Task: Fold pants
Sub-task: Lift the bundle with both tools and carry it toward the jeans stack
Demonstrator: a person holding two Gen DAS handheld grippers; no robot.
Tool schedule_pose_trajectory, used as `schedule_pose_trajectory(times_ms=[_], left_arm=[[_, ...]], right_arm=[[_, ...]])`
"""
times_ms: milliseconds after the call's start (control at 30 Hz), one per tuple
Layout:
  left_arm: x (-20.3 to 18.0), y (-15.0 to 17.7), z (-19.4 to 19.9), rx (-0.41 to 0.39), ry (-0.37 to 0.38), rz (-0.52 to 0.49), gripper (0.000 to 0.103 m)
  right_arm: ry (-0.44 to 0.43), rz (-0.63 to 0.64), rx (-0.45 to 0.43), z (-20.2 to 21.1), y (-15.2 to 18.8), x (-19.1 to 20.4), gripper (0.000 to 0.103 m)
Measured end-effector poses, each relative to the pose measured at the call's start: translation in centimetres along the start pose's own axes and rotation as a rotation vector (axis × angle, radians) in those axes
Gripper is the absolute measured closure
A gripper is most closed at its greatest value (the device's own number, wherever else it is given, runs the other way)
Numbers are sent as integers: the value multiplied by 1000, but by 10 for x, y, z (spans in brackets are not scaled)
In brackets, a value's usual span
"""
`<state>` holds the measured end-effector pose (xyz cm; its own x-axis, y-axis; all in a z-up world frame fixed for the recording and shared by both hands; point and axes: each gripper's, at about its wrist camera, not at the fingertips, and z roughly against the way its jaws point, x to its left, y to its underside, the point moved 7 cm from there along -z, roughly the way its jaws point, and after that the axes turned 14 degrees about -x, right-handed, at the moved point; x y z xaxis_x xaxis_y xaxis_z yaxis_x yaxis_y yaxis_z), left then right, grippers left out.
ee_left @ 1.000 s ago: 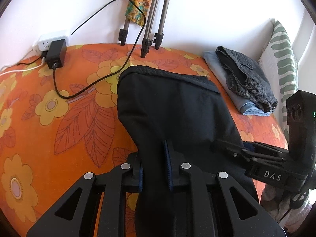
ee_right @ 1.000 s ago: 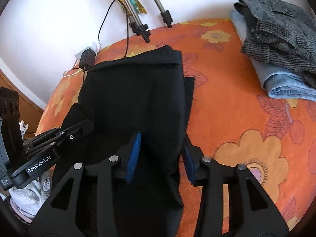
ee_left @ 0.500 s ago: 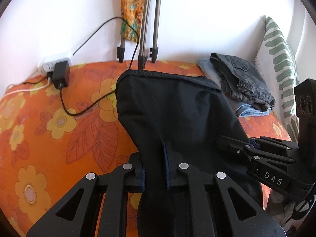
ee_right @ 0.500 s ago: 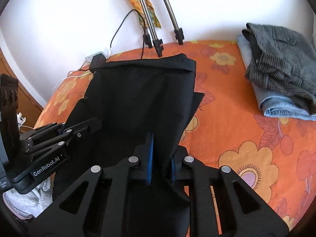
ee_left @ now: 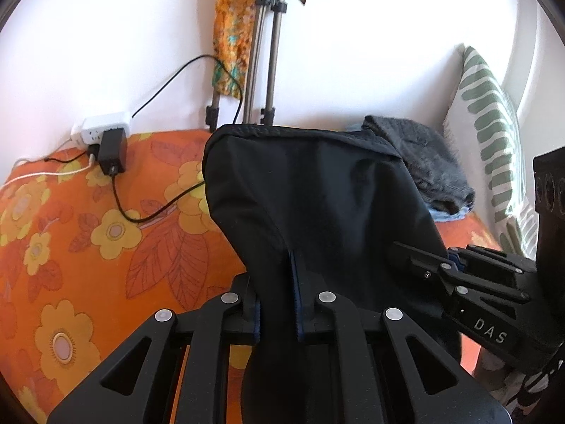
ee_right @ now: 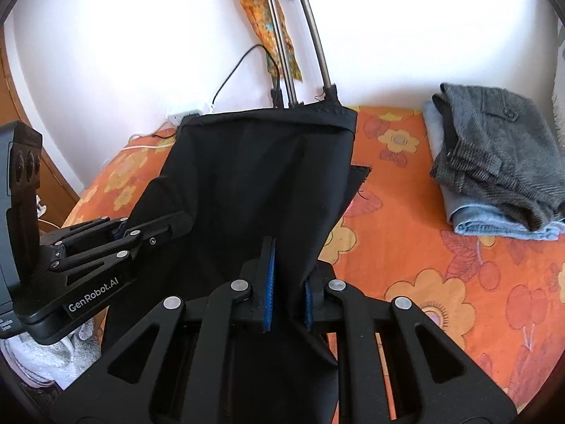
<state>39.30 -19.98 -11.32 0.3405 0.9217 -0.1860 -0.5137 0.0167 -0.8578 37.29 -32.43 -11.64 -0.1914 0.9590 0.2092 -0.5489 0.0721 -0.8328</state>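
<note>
Orange floral bedspread (ee_left: 106, 247) — black pants (ee_left: 317, 194) lifted, doubled, taut.

The pants (ee_right: 254, 183) lie on the bed (ee_right: 441, 282), folded clothes (ee_right: 494, 162) to their right, tripod (ee_right: 300, 35) behind.

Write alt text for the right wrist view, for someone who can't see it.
The right gripper pinches black pants, lifting them off an orange flowered bedspread. The left gripper grips the same pants at left. Folded grey and blue clothes lie at right.
</note>
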Motion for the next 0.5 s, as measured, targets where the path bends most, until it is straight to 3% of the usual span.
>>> schedule_pose_trajectory(times_ms=[500], left_arm=[[-58, -41, 22, -140, 79, -48, 92]], right_arm=[[61, 42, -170, 71, -52, -17, 90]])
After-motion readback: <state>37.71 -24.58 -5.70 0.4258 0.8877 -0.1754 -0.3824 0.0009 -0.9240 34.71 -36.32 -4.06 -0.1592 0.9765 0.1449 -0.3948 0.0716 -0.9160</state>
